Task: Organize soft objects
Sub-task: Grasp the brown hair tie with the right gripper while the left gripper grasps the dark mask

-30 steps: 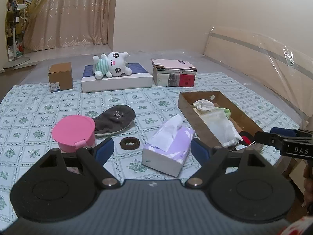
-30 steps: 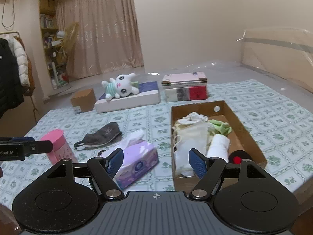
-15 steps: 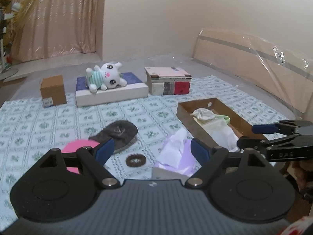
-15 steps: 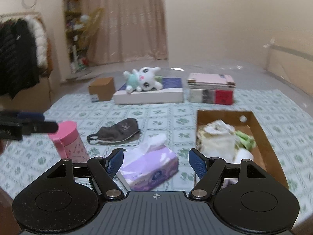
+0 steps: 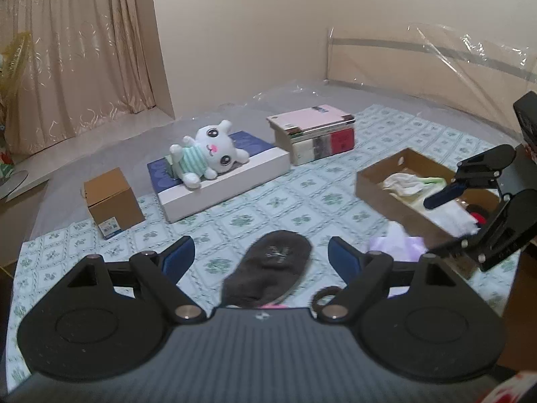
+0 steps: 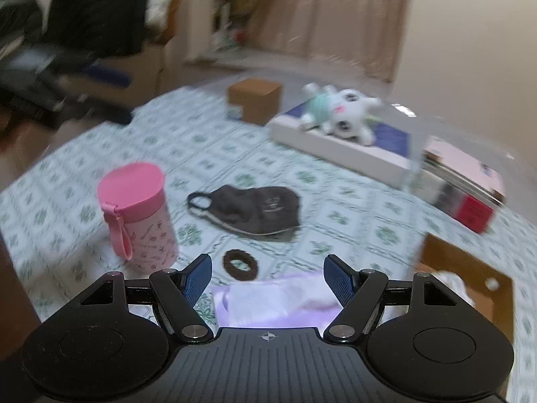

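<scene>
A dark face mask [image 5: 268, 268] lies flat on the patterned cloth, and a white plush bunny [image 5: 208, 154] rests on a flat white box. My left gripper [image 5: 260, 255] hovers open above the near end of the mask, holding nothing. Over the cardboard tray [image 5: 379, 184] of pale cloths is my right gripper [image 5: 436, 225]. In the right wrist view the right gripper [image 6: 268, 270] is open and empty above a purple tissue box [image 6: 275, 302], with a brown hair tie [image 6: 240, 265], the mask [image 6: 255, 208] and the bunny [image 6: 339, 114] ahead of it.
A pink lidded cup [image 6: 137, 215] stands left of the hair tie. A small cardboard box [image 5: 114, 201] and a stack of books [image 5: 315, 134] sit at the back. The cardboard tray [image 6: 470, 268] is at the right edge. Curtains and a plastic-wrapped headboard lie beyond.
Both grippers swung across the bed and rolled. The left view now centres on the mask; cup and tissue box slid out below. The right view turned left, from tray to tissue box.
</scene>
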The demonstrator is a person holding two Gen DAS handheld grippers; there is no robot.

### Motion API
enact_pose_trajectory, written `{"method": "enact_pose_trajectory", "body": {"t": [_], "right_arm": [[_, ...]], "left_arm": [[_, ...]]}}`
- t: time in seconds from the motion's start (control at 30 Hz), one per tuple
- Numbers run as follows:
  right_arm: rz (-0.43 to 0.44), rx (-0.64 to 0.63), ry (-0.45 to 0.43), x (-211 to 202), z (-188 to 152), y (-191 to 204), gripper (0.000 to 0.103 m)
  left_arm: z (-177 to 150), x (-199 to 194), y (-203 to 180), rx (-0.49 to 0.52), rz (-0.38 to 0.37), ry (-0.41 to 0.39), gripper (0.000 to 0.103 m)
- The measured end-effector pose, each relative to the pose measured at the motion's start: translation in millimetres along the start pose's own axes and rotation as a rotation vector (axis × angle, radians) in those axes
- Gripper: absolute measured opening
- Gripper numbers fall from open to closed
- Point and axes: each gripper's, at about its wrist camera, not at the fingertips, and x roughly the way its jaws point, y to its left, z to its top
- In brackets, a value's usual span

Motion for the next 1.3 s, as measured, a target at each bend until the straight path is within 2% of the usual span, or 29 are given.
{"method": "enact_pose_trajectory", "body": {"t": [0.17,0.37,0.53,0.6,0.73,0.87,0.93,0.97,1.1,1.3], "right_arm": [[0.076,-0.146,0.126,59,15,4,0.073],[0.147,-0.238,0.275,126,20,2,0.073],[0.198,-0.28,0.401,176,22,-1,0.072],[0.211,-0.286,0.429,193,22,-2,0.06],[0.231,-0.31,0.478,215,19,1,0.048],[0.235,-0.317,0.499,225,15,2,0.041],[0.239,-0.298,0.498,225,15,1,0.03],[0.231,-0.288,0.493,224,16,-1,0.017],[0.205,-0.238,0.464,213,22,-10,0.017],[0.071,-0.1,0.337,179,45,-48,0.017]], "left_arm": [[5,33,33,0.035,-0.006,0.043,0.085],[5,80,68,0.069,-0.119,0.129,0.086],[-3,119,83,0.15,-0.144,0.187,0.086],[-8,132,87,0.157,-0.156,0.205,0.086],[-18,152,92,0.16,-0.179,0.236,0.086],[-28,167,94,0.149,-0.214,0.256,0.086],[-31,173,93,0.148,-0.231,0.262,0.086],[-32,176,92,0.148,-0.24,0.268,0.086],[-34,189,86,0.147,-0.291,0.303,0.086],[-29,218,70,0.189,-0.362,0.373,0.086]]}}
